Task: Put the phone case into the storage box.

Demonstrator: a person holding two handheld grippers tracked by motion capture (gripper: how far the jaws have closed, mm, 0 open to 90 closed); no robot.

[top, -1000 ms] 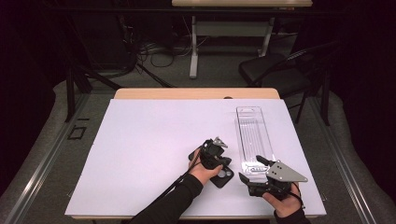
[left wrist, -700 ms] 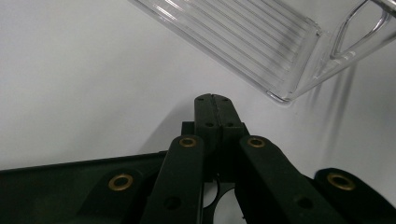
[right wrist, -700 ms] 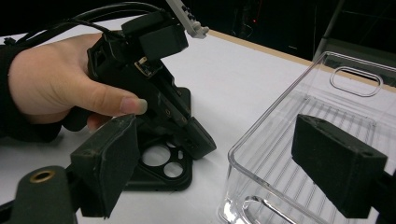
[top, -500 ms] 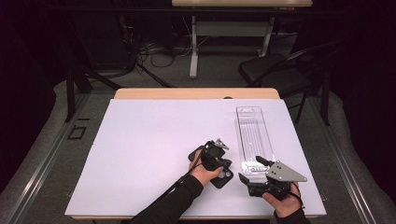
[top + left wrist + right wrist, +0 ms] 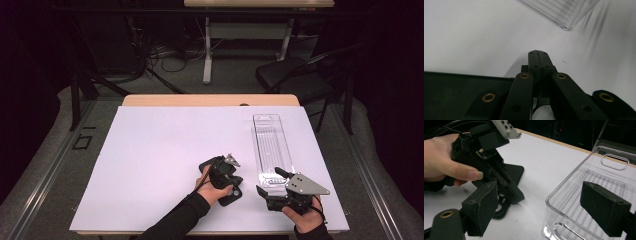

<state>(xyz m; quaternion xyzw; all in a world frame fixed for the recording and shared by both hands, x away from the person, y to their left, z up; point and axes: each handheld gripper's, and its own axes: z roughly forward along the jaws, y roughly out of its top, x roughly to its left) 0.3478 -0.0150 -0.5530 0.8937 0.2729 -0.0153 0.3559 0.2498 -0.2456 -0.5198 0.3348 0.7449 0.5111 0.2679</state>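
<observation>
High view: the white table spans the frame's middle, and the clear tray lies lengthwise at centre right. Below it sits the right gripper, with the left gripper at lower centre. The right gripper view alone shows its jaws spread wide astride the tray's near wall. The left gripper view shows that gripper's jaws pressed together on nothing, with the tray's corner at the frame's top.

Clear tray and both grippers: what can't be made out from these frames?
- Clear tray: its near end is behind the right gripper in the high view; the right gripper view cuts it off at the right and bottom edges.
- Left gripper: in the high view the hand and the gripper body cover its shut jaws.
</observation>
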